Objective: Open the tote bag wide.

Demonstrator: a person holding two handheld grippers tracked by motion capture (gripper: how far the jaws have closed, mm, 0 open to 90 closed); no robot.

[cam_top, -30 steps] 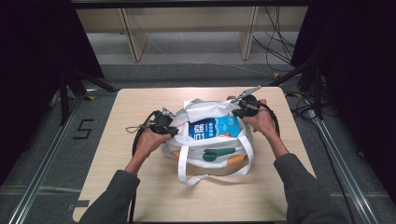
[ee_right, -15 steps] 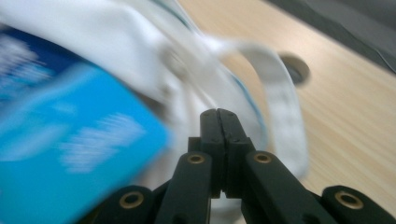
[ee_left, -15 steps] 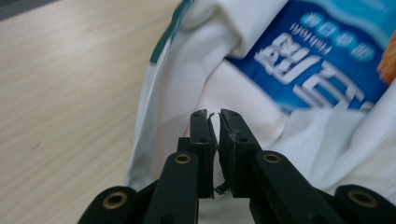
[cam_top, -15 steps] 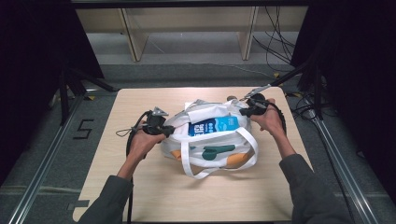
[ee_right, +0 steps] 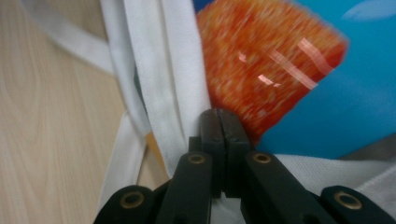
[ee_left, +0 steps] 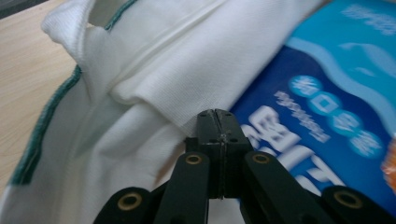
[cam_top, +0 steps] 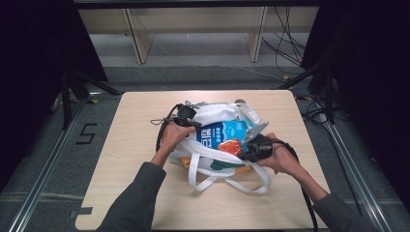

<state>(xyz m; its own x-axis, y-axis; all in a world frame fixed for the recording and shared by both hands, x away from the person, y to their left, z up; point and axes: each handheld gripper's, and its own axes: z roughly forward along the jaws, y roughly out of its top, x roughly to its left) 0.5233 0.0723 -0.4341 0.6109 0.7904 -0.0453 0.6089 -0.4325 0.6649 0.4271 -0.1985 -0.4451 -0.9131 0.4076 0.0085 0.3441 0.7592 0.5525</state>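
Bag: a white tote bag [cam_top: 212, 150] lay on its side in the middle of the wooden table [cam_top: 135, 145], mouth gaping, with its long white handles [cam_top: 227, 181] looped out toward the person's edge of the table

Left gripper: the left gripper [cam_top: 186, 116] sat at the bag's far left rim; in the left gripper view [ee_left: 217, 122] its jaws were pressed together with a fold of the white bag fabric [ee_left: 154, 70] pinched at the tips, so it was pretty much clamped on the bag

Right gripper: the right gripper [cam_top: 251, 147] was at the bag's right side, near the opening; in the right gripper view [ee_right: 218, 122] its jaws looked closed tight right against a white strap [ee_right: 163, 79], but whether any cloth was really caught between them couldn't be made out

Inside the bag: a big blue packet [cam_top: 220, 133] with white lettering poked out of the mouth, and an orange packet [cam_top: 231, 146] lay on top of it, just beside the right gripper's tips

Green trim: a green edge [ee_left: 42, 128] ran along the bag's hem in the left gripper view

Hands: both the person's hands were on the grippers, dark sleeves coming in from the bottom of the high view
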